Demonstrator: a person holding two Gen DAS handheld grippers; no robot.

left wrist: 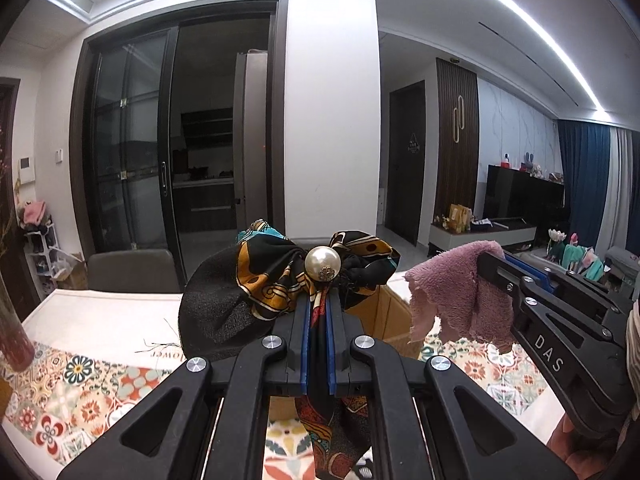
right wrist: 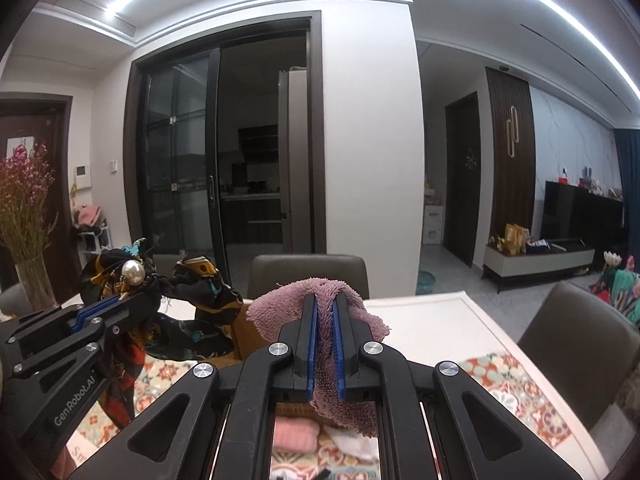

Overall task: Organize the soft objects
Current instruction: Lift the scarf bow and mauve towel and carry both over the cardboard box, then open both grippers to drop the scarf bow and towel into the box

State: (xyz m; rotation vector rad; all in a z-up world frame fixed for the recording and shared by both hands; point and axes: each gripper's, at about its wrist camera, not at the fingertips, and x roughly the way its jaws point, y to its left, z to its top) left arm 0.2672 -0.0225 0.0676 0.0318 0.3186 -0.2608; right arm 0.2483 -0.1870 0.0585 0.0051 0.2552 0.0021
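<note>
My left gripper (left wrist: 319,300) is shut on a patterned black, gold and teal scarf bow (left wrist: 272,276) with a large pearl (left wrist: 322,263) at its knot; a tail of it hangs down between the arms. The same bow (right wrist: 200,292) shows at the left of the right wrist view, held above the table by the left gripper (right wrist: 120,300). My right gripper (right wrist: 325,300) is shut on a mauve fluffy cloth (right wrist: 276,312), which drapes over both fingers. That cloth (left wrist: 460,296) hangs from the right gripper (left wrist: 490,258) at the right of the left wrist view.
An open cardboard box (left wrist: 384,316) stands on the table with the floral runner (left wrist: 80,392) just beyond the grippers. Pink and white soft items (right wrist: 296,436) lie below my right gripper. A vase of dried flowers (right wrist: 28,240) stands at the left. Chairs (right wrist: 308,276) ring the table.
</note>
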